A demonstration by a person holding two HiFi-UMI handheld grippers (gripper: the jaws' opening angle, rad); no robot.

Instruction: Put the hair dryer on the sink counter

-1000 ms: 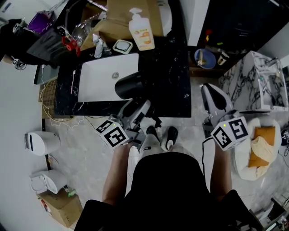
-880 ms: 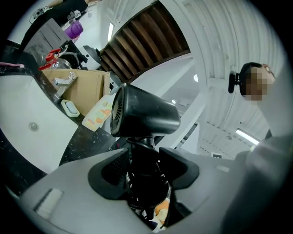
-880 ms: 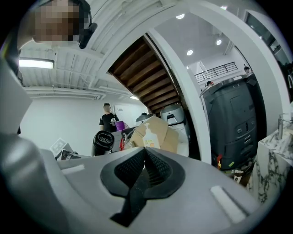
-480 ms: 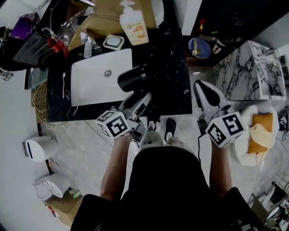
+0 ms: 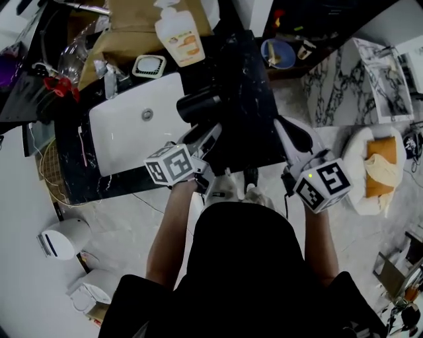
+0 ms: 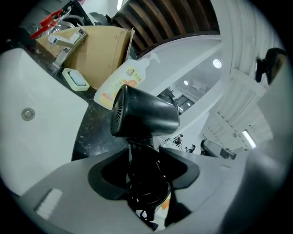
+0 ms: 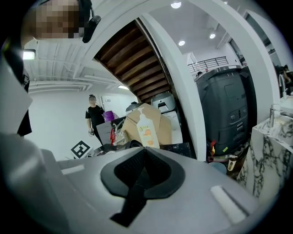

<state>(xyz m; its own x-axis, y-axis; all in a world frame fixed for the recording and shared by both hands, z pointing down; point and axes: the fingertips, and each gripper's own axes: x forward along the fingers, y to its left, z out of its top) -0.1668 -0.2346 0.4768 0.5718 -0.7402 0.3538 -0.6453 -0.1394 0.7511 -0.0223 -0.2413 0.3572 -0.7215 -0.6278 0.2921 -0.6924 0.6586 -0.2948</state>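
Clutter lines the back of the desk: a soap bottle, a soap dish and a cardboard box behind the white sink basin. The left gripper clamps the hair dryer by its handle, the barrel over the dark desk just right of the basin. The right gripper, jaws pressed together on nothing, hangs at the desk's right edge.

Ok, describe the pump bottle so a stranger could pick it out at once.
Find the black marble sink counter with the white basin. Past the basin's far corner, in front of the brown cardboard box, stands the pump bottle: the only white bottle with an orange label.
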